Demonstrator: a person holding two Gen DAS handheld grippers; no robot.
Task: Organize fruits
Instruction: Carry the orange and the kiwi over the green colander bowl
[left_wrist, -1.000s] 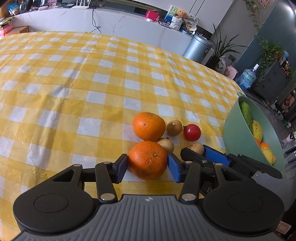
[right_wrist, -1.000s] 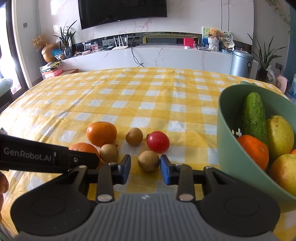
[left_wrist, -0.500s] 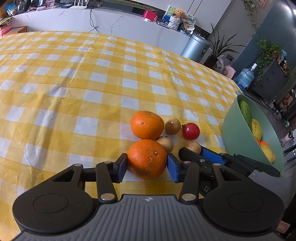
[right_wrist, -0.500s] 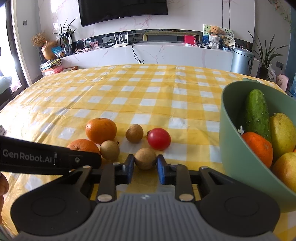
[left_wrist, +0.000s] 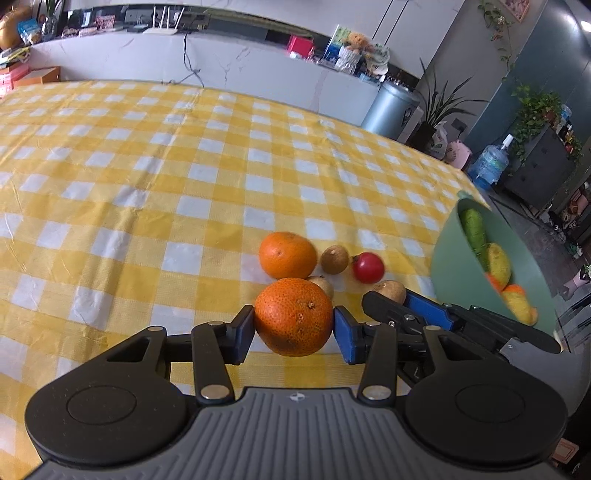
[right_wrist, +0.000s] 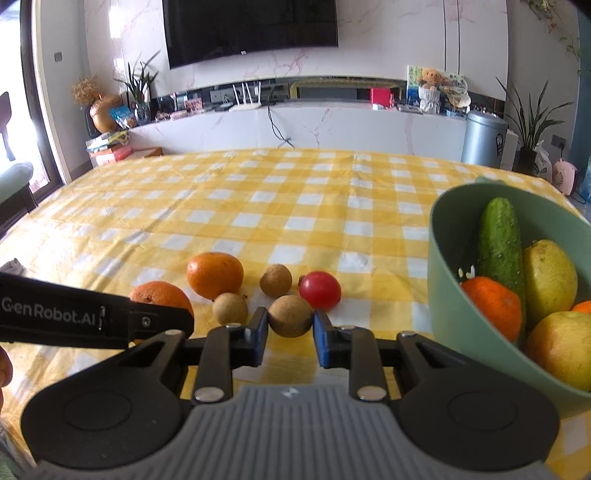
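My left gripper (left_wrist: 294, 328) is shut on an orange (left_wrist: 293, 316), held just above the yellow checked cloth. My right gripper (right_wrist: 290, 326) is shut on a small brown round fruit (right_wrist: 290, 315); it also shows in the left wrist view (left_wrist: 390, 290). On the cloth lie a second orange (left_wrist: 287, 254), two more brown fruits (right_wrist: 275, 280) (right_wrist: 229, 308) and a red tomato (right_wrist: 320, 290). A green bowl (right_wrist: 445, 295) at the right holds a cucumber (right_wrist: 498, 236), yellow fruits and oranges.
The table (right_wrist: 258, 206) with the yellow checked cloth stretches far back and left. The left gripper's body (right_wrist: 74, 317) crosses the right wrist view at the left. The table's right edge lies just past the bowl (left_wrist: 465, 273).
My right gripper has closed on the brown fruit. My left gripper has lifted the orange a little and both views have risen slightly.
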